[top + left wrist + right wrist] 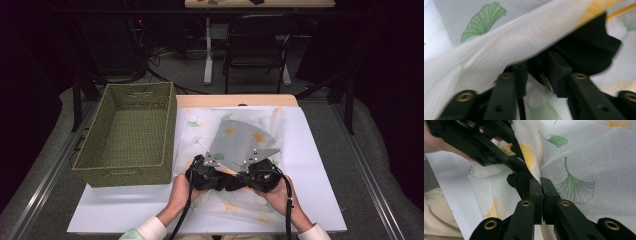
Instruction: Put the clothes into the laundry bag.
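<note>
Right hand-held gripper (541,185) pinches sheer cloth (584,155) — fold hides beyond.

We see the worktop (320,170) lit bright from above, room behind v. dark. Left gripper view is soft w/ motion blur across the cloth (506,47). Right gripper view is sharper; weave clear, near jaws slightly soft.

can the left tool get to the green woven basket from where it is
Probably yes: the green woven basket sits just left of the left tool, nothing between. The leaf-print white cloth drapes by its open jaws, though.
</note>
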A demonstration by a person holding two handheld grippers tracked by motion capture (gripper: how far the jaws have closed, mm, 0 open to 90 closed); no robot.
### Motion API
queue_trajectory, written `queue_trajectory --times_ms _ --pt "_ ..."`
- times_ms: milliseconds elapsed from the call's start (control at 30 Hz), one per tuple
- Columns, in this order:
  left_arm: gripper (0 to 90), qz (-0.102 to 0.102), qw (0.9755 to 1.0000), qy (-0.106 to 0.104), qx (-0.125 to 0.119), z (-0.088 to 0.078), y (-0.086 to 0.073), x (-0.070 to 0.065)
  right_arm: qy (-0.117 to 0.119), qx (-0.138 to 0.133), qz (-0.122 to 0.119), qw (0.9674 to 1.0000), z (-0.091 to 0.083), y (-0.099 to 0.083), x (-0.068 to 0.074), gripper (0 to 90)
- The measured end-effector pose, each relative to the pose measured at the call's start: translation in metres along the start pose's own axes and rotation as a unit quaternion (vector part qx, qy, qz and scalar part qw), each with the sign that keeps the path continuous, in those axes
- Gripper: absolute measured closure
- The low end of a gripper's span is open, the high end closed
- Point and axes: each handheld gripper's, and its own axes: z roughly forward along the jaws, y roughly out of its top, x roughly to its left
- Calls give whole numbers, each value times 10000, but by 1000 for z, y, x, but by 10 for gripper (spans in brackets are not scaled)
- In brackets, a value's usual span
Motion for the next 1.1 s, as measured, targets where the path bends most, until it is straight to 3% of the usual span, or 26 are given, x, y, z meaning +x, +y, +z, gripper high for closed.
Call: queue_trajectory --times_ms 67,167,400,533,633,800,900,1100 --pt "633 8 10000 -17 29 -9 -3 0 -9 -6 -16 10000 0 0 0 884" --pt "499 -83 9999 -57 37 -18 -8 1 -10 -5 -13 10000 -1 0 0 885" --pt "257 -249 9991 -250 256 -19 -18 -6 18 21 -28 10000 1 1 0 884" --pt "236 -105 9991 -11 411 -7 -16 -18 8 22 -16 10000 2 1 1 884" --pt "290 -70 9994 126 303 0 -13 -23 11 26 7 10000 2 0 1 884" --pt "621 -141 9997 216 46 9 -5 -25 -1 9 -5 10000 1 0 0 884" --pt "755 -104 9995 289 -27 13 2 -20 9 7 13 10000 0 0 0 885" --pt "834 -246 9982 440 -332 21 14 -7 38 -74 50 10000 -1 3 2 887"
